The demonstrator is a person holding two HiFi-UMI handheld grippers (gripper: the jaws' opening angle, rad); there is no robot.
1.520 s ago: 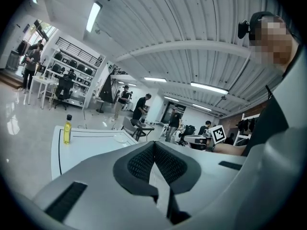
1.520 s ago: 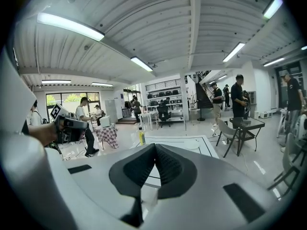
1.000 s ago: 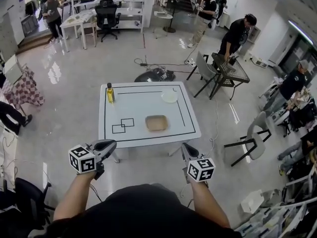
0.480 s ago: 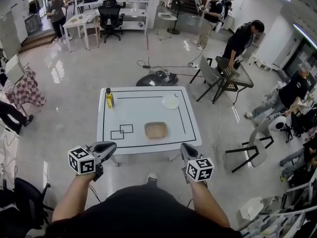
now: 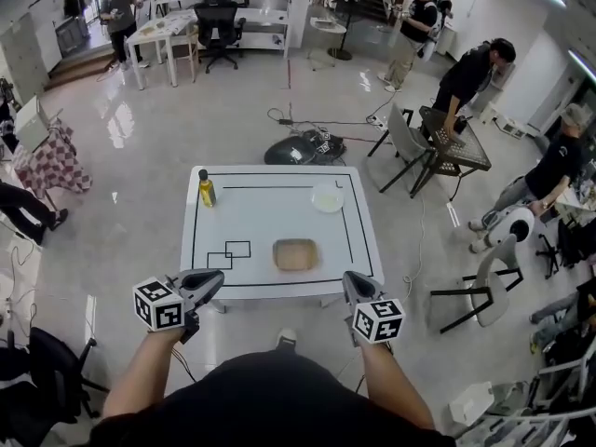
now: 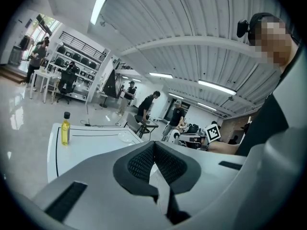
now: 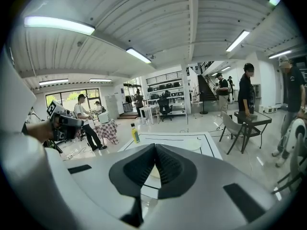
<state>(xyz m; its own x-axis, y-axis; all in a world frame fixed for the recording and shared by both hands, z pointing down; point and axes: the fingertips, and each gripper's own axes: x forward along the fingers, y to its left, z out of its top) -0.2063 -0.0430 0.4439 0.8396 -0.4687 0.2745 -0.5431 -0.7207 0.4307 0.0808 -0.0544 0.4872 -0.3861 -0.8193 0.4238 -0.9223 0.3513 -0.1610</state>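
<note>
Both grippers are held in front of the person's body, short of the near edge of a white table (image 5: 358, 250) with black lines. My left gripper (image 5: 214, 277) is shut with nothing between its jaws, and the same shows in its own view (image 6: 154, 145). My right gripper (image 5: 352, 282) is shut and empty too (image 7: 155, 147). On the table stand a bottle of yellow liquid (image 5: 206, 188) at the far left corner, a white plate (image 5: 327, 197) at the far right and a tan tray (image 5: 295, 254) near the front. From the gripper views the bottle (image 6: 64, 131) (image 7: 135, 133) lies well beyond the jaws.
A grey chair (image 5: 406, 142) and a black side table (image 5: 456, 150) stand right of the table, another chair (image 5: 484, 282) nearer. A black round object with cables (image 5: 303, 147) lies on the floor behind it. Several people stand around; a checkered table (image 5: 51, 156) is at left.
The person has stepped towards the white table, which now lies closer and lower in the head view. Both grippers stay shut and in the same pose.
</note>
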